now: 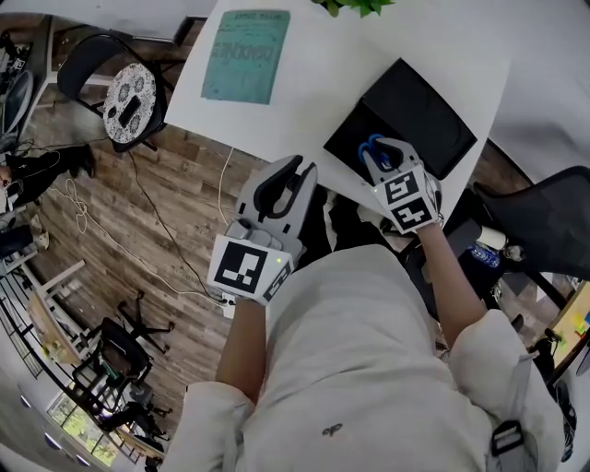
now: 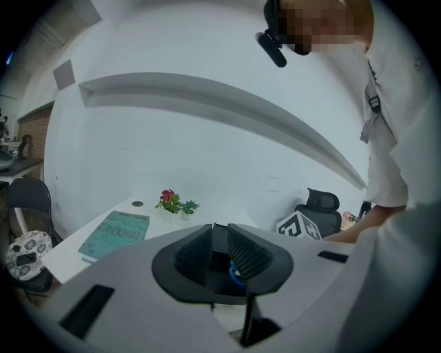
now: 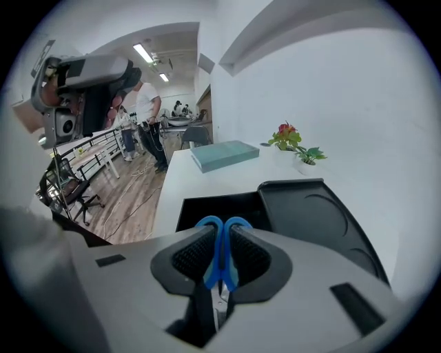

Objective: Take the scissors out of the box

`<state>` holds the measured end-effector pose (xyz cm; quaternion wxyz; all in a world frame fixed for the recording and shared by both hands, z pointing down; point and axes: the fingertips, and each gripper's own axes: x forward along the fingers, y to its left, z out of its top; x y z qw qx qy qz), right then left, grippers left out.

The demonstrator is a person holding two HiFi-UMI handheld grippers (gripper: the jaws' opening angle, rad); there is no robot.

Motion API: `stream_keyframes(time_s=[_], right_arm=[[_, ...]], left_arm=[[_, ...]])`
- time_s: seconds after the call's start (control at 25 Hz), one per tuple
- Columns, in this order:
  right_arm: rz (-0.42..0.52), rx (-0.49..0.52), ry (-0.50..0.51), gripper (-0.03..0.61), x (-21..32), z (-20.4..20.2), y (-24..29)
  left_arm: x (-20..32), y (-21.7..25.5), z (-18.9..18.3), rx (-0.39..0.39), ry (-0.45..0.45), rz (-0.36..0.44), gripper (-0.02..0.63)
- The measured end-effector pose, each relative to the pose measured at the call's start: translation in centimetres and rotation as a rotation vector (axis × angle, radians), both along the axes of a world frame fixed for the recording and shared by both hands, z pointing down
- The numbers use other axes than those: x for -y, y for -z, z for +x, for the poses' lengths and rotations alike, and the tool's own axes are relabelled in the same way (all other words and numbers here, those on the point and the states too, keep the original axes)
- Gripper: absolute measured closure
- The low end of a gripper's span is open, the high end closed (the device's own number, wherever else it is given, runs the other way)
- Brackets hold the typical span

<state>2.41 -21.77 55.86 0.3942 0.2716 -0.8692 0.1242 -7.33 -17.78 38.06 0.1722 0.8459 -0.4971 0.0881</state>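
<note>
A black box (image 1: pixel 346 143) lies open near the white table's front edge, its lid (image 1: pixel 429 115) folded back to the right. My right gripper (image 1: pixel 380 152) hovers over the open tray, shut on the blue-handled scissors (image 1: pixel 373 145). In the right gripper view the blue handles (image 3: pixel 222 248) are pinched between the ribbed pads, loops pointing forward over the box (image 3: pixel 217 207), metal blades running back towards the camera. My left gripper (image 1: pixel 293 171) is at the table edge left of the box, jaws closed together and holding nothing (image 2: pixel 219 238).
A teal book (image 1: pixel 245 53) and a small potted plant (image 1: pixel 355 5) sit farther back on the table. A chair with a patterned cushion (image 1: pixel 129 92) stands left, a black office chair (image 1: pixel 553 221) right. Cables trail over the wooden floor (image 1: pixel 157 221). People stand in the distance (image 3: pixel 148 110).
</note>
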Motion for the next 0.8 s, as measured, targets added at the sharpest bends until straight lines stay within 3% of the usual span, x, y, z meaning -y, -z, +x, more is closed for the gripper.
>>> stream_keyframes(time_s=[0.8], right_arm=[[0.035,0.130,-0.046,0.495,-1.2,3.8,3.6]], left_arm=[[-1.7,0.3,2.5,0.035,0.015,-0.008,0.535]])
